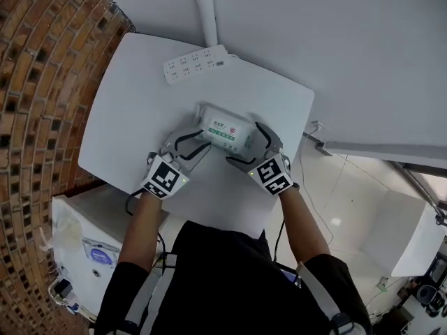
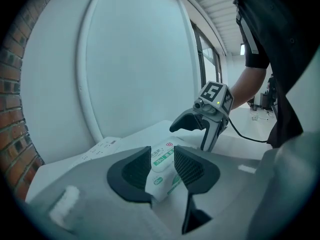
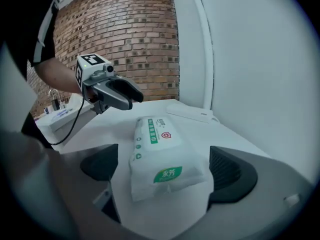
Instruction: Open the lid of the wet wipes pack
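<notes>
Wet wipes pack (image 1: 225, 132), on white table (image 1: 133, 103): your left gripper (image 2: 162, 168) part-open astride one end; your right gripper (image 3: 165, 168) spread wide, flanking the other.

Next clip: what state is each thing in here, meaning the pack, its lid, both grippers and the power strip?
wet wipes pack: lying flat on the table, label up.
lid: shut, flat on the pack.
left gripper: jaws partly open, the pack's end in the gap.
right gripper: jaws wide open astride the pack's other end, pads clear of it.
power strip: lying at the table's far edge, no plug seen in it.

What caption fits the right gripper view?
Right gripper, jaws open, flanks the wet wipes pack on the white table.
</notes>
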`<state>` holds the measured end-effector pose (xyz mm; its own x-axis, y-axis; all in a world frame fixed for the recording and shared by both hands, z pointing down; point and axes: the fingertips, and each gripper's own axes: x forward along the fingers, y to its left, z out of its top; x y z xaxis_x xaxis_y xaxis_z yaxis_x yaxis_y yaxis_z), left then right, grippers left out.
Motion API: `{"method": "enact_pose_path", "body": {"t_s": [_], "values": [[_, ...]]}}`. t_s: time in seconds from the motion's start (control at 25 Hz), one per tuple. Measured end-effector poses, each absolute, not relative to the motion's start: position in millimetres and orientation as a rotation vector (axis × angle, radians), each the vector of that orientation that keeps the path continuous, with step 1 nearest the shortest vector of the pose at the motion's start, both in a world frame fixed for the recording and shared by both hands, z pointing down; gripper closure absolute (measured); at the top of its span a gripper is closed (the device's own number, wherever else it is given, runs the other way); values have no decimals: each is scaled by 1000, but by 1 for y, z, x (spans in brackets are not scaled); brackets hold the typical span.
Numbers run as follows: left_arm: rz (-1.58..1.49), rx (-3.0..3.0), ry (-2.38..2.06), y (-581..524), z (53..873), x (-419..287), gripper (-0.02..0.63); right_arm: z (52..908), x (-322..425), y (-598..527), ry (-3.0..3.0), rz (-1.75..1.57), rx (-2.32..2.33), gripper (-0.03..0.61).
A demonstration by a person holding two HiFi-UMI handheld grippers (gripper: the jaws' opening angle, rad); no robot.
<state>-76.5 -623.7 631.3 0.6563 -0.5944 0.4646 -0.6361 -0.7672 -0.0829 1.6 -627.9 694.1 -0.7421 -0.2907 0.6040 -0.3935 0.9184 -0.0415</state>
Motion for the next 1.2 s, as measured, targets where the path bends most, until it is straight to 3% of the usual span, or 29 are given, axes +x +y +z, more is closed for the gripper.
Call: {"method": "enact_pose_path", "body": {"t_s": [0.28, 0.44, 0.84, 1.2], "values": [[948, 2766, -985, -611, 655, -82, 464, 717, -22, -635, -2447, 204, 383, -12], [999, 2761, -968, -612, 661, -81, 431, 724, -25, -637, -2453, 212, 373, -12], [1323, 2902, -658, -625, 668, -55, 399, 736, -25, -634, -2344, 173, 331, 35], [1564, 2885, -324, -637, 679, -38, 351, 738, -26, -632, -2326, 181, 336, 37]]}}
